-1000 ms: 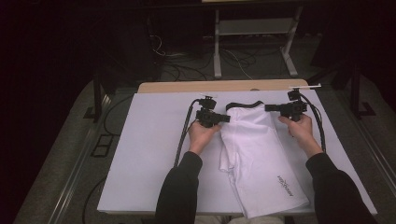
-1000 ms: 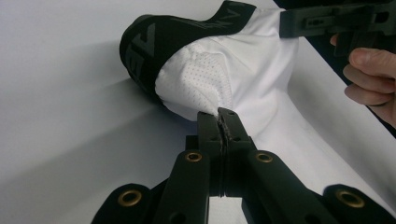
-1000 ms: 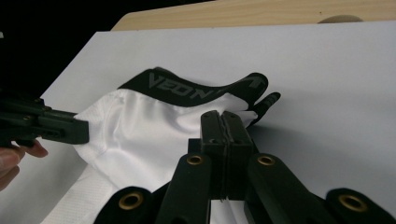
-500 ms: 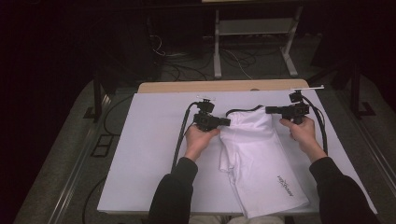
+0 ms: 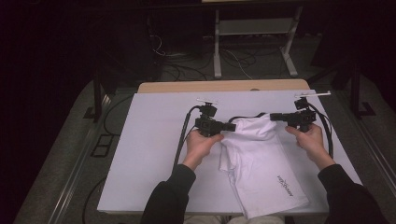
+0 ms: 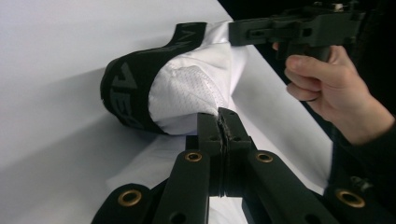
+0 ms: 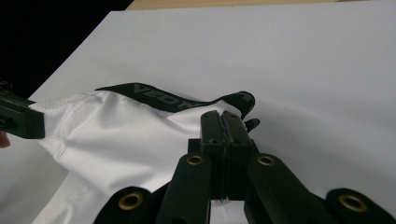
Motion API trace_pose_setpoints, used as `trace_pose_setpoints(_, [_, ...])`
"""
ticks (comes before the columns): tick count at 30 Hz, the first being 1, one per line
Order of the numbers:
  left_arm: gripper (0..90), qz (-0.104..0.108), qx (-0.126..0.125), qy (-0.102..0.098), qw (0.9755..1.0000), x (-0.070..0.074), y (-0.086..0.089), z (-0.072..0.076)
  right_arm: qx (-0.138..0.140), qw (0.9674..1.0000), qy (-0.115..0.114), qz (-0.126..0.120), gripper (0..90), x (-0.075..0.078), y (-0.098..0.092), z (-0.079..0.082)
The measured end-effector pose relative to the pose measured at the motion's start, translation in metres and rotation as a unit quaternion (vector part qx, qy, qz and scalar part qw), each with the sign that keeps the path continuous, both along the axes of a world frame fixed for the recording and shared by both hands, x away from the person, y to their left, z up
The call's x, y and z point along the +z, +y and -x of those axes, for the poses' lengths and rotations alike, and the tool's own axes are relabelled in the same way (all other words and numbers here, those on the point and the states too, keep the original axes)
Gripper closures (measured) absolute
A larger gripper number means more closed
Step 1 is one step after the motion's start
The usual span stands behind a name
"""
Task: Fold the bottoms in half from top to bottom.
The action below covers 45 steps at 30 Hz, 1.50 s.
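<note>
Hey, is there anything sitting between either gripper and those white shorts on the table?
Nothing visible is. The left gripper is shut on the white fabric of the shorts just below the black waistband, and the right gripper is shut on the other side of the waist. The white table cover around the shorts looks bare.

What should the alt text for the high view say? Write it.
Two hand-held grippers, the left gripper and the right gripper, pinch the black waistband end of white shorts on a white table. The person's forearms enter from below.
</note>
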State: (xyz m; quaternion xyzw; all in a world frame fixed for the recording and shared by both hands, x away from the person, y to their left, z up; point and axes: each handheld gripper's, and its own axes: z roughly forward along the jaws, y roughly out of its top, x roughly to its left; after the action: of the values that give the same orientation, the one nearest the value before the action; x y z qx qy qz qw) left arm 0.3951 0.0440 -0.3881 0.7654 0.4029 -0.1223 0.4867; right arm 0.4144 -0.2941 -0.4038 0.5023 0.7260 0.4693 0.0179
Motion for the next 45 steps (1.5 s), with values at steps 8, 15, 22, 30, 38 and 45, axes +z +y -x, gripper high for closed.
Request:
trace_pose_setpoints(8, [88.0,0.01,-0.019,0.001,0.9998,0.003,-0.005,0.018,0.018,0.9998,-0.002,-0.01,87.9,0.001,-0.006,0.017])
trace_pose_setpoints(15, [88.0,0.022,-0.031,0.01,0.9992,0.0,-0.006,0.031,0.028,0.9995,0.0,-0.01,87.9,0.0,-0.009,0.03])
trace_pose_setpoints(22, [88.0,0.031,-0.047,0.016,0.9983,-0.005,-0.007,0.042,0.04,0.9991,0.002,-0.016,87.9,-0.003,-0.012,0.043])
trace_pose_setpoints(30, [87.9,0.038,-0.063,0.027,0.9969,-0.016,-0.009,0.055,0.048,0.9984,0.003,-0.03,87.9,-0.006,-0.017,0.057])
trace_pose_setpoints(38, [88.0,0.051,-0.067,0.035,0.9959,-0.021,-0.007,0.065,0.052,0.9983,0.005,-0.027,87.9,-0.009,-0.019,0.067])
trace_pose_setpoints(45, [87.9,0.062,-0.077,0.042,0.9942,-0.024,-0.01,0.072,0.054,0.9982,0.012,-0.024,87.9,-0.013,-0.022,0.076])
